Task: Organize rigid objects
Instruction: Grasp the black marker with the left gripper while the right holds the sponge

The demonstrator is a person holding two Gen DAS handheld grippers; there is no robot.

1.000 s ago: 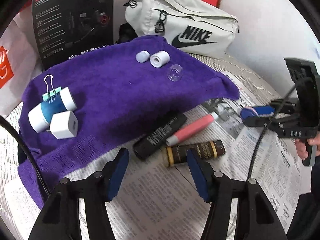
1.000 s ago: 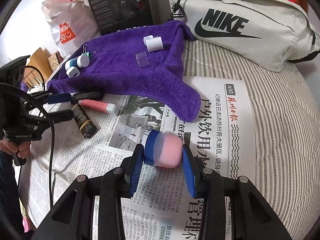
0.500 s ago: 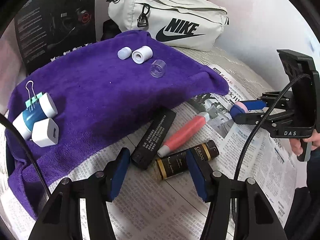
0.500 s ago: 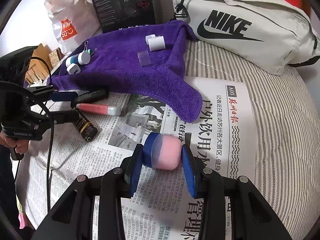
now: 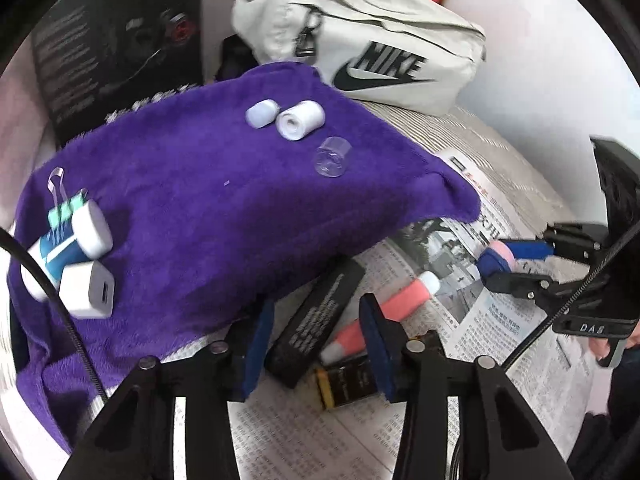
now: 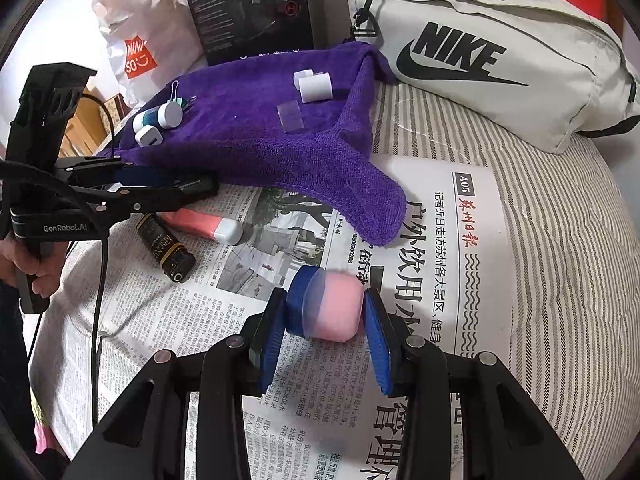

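Note:
My left gripper (image 5: 316, 332) is open, its fingers on either side of a black tube (image 5: 316, 328) lying on the newspaper (image 5: 500, 320). A pink tube with a white cap (image 5: 396, 300) and a brown-gold bottle (image 5: 348, 380) lie right beside it. My right gripper (image 6: 326, 332) is shut on a pink and blue container (image 6: 326, 308), held just above the newspaper (image 6: 440, 240); it also shows in the left wrist view (image 5: 496, 258). On the purple towel (image 5: 200, 208) lie white caps (image 5: 300, 120), a clear cap (image 5: 332, 156), a white charger (image 5: 88, 288), a blue-white bottle (image 5: 64, 252).
A white Nike bag (image 6: 500, 52) lies at the back right. A black box (image 6: 248, 4) and a white shopping bag (image 6: 140, 40) stand behind the towel. The striped bed cover (image 6: 560, 240) extends to the right.
My left gripper has moved forward and down until its open fingers straddle the black tube. My right gripper holds the pink and blue container almost where it was.

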